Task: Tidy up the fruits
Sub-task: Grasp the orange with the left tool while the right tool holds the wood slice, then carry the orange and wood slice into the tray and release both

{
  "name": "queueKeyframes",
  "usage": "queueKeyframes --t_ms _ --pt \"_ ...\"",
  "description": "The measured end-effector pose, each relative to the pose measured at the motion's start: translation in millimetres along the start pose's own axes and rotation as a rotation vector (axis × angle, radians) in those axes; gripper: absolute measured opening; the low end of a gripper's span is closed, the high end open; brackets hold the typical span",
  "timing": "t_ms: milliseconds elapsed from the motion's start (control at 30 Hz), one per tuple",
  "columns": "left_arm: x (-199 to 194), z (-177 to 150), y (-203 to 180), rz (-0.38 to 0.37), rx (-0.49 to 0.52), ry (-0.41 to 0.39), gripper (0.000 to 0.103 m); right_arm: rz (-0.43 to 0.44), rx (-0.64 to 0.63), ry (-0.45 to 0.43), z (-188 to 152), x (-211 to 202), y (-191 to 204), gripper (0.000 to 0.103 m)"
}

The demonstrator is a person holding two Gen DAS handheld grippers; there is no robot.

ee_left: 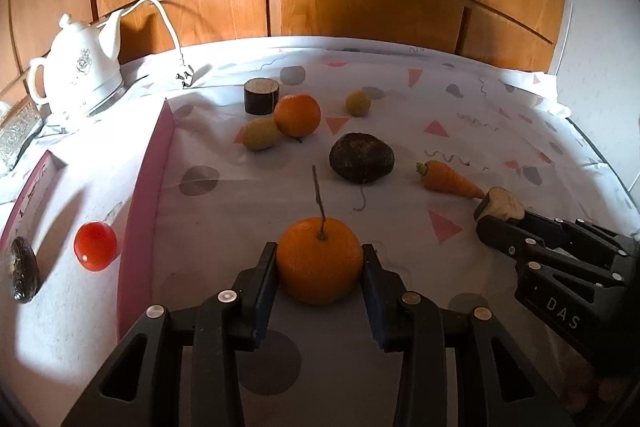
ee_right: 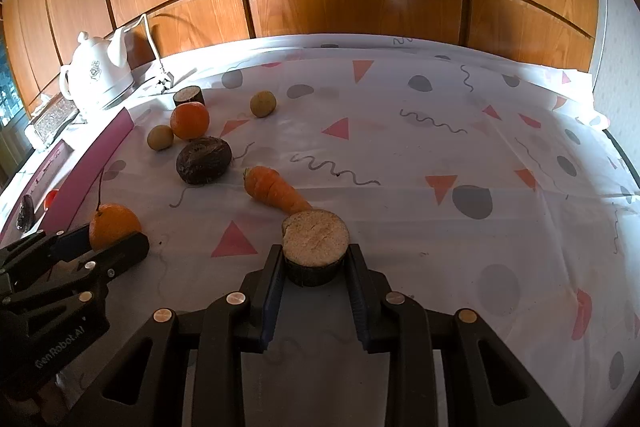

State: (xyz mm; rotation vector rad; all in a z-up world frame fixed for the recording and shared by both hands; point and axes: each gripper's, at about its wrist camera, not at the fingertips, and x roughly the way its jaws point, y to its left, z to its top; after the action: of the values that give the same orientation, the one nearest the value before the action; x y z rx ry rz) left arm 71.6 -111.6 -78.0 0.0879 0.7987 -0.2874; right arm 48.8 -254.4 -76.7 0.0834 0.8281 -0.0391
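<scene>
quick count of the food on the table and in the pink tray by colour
orange: 3, two oranges and a carrot
yellow-green: 2, round fruits
dark: 4, a round root, two cut chunks, a tray piece
red: 1, a tomato
total: 10

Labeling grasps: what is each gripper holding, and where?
Left gripper clamps the stemmed orange tangerine across its sides. Right gripper clamps the dark-skinned, pale-topped cut chunk by its sides.
</scene>
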Motion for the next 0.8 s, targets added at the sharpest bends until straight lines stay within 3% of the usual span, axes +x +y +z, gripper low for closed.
queueKeyframes --t_ms 500,800 --pt "-1 1 -2 0.005 0.022 -0.004 0.040 -0.022 -0.016 -0.004 0 0 3 0.031" --pt "-27 3 8 -0.025 -0.036 0.008 0.039 -0.046 -0.035 -0.004 0 -1 7 0.030"
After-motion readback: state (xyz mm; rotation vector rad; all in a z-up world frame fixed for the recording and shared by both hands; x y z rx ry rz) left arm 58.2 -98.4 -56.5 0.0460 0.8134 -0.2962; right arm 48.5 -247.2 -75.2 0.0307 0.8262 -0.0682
